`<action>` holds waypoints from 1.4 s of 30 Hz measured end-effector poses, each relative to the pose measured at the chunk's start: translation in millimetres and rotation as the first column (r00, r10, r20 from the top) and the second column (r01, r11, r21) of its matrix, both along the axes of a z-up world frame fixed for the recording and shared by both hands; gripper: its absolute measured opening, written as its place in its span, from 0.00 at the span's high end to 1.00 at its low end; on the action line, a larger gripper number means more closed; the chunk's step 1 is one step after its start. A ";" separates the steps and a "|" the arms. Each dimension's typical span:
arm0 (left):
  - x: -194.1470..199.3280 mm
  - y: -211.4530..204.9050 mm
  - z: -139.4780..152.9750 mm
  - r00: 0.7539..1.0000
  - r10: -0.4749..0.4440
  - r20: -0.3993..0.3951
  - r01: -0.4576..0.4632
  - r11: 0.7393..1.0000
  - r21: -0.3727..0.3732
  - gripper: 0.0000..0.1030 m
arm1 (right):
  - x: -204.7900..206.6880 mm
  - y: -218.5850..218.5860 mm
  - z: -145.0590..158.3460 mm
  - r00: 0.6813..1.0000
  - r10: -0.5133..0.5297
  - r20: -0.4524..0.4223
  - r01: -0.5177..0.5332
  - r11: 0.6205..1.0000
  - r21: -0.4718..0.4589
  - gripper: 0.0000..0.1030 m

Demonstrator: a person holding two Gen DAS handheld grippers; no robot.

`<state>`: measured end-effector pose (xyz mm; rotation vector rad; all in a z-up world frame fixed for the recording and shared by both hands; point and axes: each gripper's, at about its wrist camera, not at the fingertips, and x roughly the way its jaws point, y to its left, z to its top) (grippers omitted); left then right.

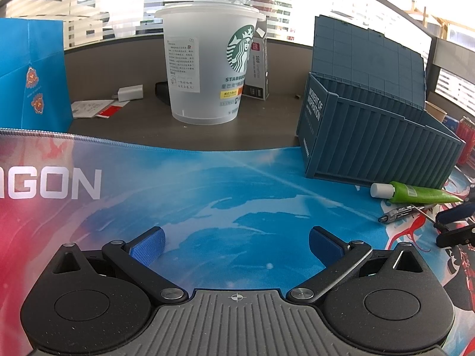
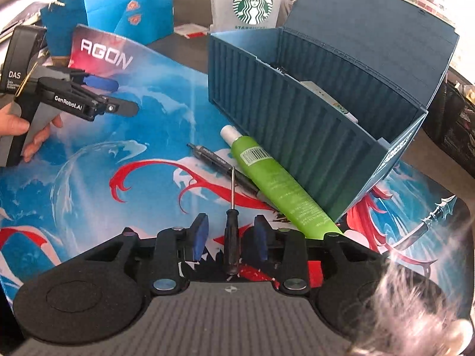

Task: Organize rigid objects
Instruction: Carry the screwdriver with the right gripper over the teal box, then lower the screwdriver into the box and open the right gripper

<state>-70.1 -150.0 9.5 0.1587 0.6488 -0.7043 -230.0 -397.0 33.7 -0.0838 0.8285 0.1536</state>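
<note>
- From my station the tabletop (image 1: 184, 136) is mostly covered by one printed mat (image 2: 89, 178); everything I'm sorting lies on it or just beyond it.
- One blue container-shaped box (image 2: 297, 124) stands on the mat's far right with its lid (image 2: 371, 35) tipped up behind it. There is something pale inside, but I cannot make out what.
- Beyond the mat I count one blue paper bag (image 1: 32, 77), one frosted plastic cup (image 1: 207, 68) and a small carton (image 1: 259, 68) just behind the cup. A white charger block (image 1: 130, 93) and some papers (image 1: 92, 108) lie to the cup's left.
- One green tube (image 2: 279, 181) with a white cap lies right along the box's near wall, blocking any low approach to the box from my side.
- One dark pen (image 2: 222, 167) lies beside the tube, its far end running under it or against it; I cannot tell which.
- One black screwdriver (image 2: 231, 237) lies on the mat with its handle between the fingers of my right gripper (image 2: 230, 238) and its shaft pointing away toward the pen.
- The right gripper stands partly released: the blue pads (image 2: 199, 234) are clear of the handle on both sides.
- My left gripper (image 1: 236, 241) is spread wide with nothing in it, over bare mat well left of the tools, a hand (image 2: 17, 127) on its handle.
</note>
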 end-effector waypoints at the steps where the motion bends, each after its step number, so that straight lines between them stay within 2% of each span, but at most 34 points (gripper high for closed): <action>1: 0.0 0.1 0.0 1.000 0.000 0.000 0.000 1.000 0.000 0.00 | -0.3 1.7 -0.2 1.000 0.002 0.003 -0.002 1.000 0.001 0.86; 2: 0.0 0.1 0.0 1.000 0.000 0.000 0.000 1.000 -0.001 0.00 | -0.4 5.1 -0.2 1.000 0.003 0.006 -0.002 1.000 -0.019 0.92; 10: -0.3 0.2 0.2 1.000 0.000 0.000 0.000 1.000 0.000 0.00 | 1.5 14.9 5.4 1.000 0.002 -0.007 -0.003 0.997 -0.075 0.92; 21: -0.5 0.4 0.7 1.000 0.000 0.000 0.000 1.000 0.002 0.00 | 0.9 28.2 36.7 0.998 0.058 0.015 -0.056 0.992 -0.113 0.92; 26: -0.5 0.4 0.8 1.000 0.000 0.000 0.000 1.000 0.002 0.00 | 5.3 30.3 55.7 0.995 0.072 0.065 -0.063 0.990 -0.126 0.92; 35: -0.5 0.0 0.6 1.000 0.000 0.001 0.000 1.000 0.002 0.00 | 26.4 28.2 90.8 0.988 0.115 0.104 -0.092 0.974 -0.208 0.92; 42: -0.6 0.0 0.6 1.000 0.001 0.001 -0.001 1.000 0.002 0.00 | 46.7 21.2 106.6 0.984 0.133 0.115 -0.101 0.962 -0.252 0.92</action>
